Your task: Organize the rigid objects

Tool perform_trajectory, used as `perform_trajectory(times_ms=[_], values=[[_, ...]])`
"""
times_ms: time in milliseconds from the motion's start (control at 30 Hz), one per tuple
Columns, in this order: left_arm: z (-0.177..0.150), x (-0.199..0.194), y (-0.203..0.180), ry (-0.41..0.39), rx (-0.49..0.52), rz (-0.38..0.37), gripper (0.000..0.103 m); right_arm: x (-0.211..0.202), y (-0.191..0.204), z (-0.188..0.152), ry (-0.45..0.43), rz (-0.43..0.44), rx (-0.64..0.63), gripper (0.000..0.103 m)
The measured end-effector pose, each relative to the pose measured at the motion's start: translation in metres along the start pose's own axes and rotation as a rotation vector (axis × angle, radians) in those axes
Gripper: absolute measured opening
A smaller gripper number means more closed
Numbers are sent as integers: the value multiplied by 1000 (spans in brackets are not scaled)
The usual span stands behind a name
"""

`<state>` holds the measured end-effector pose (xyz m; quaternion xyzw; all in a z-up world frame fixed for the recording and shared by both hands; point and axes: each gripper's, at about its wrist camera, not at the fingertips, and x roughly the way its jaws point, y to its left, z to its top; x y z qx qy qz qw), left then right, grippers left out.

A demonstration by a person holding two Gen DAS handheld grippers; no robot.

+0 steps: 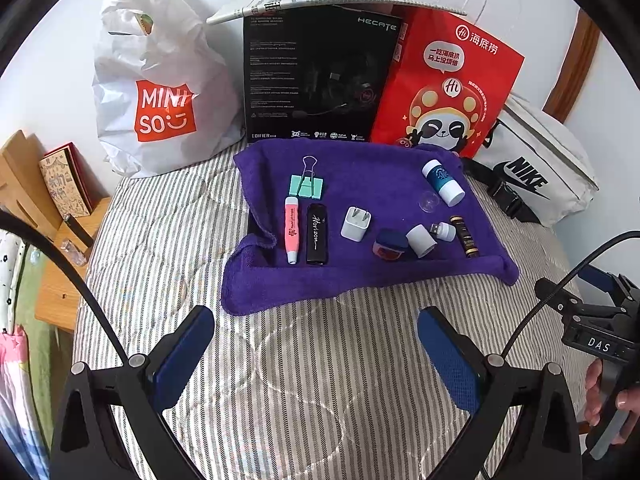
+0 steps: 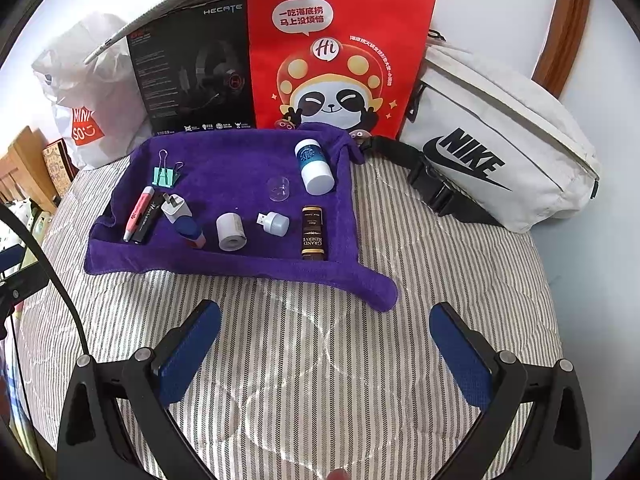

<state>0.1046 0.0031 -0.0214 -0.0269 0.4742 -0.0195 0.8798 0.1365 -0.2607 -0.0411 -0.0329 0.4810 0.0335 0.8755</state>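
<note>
A purple towel [image 1: 360, 276] [image 2: 256, 258] lies on the striped bed with several small objects on it: a green binder clip [image 1: 306, 185] [image 2: 165, 176], a pink pen [image 1: 291, 230] [image 2: 138, 213], a black Horizon case [image 1: 317, 234] [image 2: 147, 222], a white charger [image 1: 355, 223] [image 2: 176, 209], a white cylinder [image 1: 421, 240] [image 2: 230, 231], a USB plug light [image 1: 444, 231] [image 2: 276, 222], a brown tube [image 1: 466, 236] [image 2: 313, 233] and a blue-white bottle [image 1: 442, 182] [image 2: 314, 166]. My left gripper [image 1: 316, 340] and right gripper [image 2: 326, 338] are open and empty, in front of the towel.
A white Miniso bag [image 1: 160, 92], a black Hecate box [image 1: 316, 80] [image 2: 192, 68], a red paper bag [image 1: 448, 84] [image 2: 336, 48] and a white Nike pouch [image 1: 532, 168] [image 2: 492, 144] stand behind the towel. A wooden nightstand [image 1: 56, 240] is at the left.
</note>
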Motion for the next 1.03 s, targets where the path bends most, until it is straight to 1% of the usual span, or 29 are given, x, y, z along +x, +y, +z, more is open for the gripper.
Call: perform_trajectory(times_ms=[533,900,933,1033], values=[[2,1,-2,4,7,-5,103,-1,-4,0,0,-8,8,103],[2,1,1,-7,-8,-5,103,0,-4,0,1,-10,4,103],[2,0,2,-19,-19,-8,103,0,-4,0,1,-10,5,103],[3,-2,2,-17,-14,-23,103,0,-4,-1,-1,-10,7,103]])
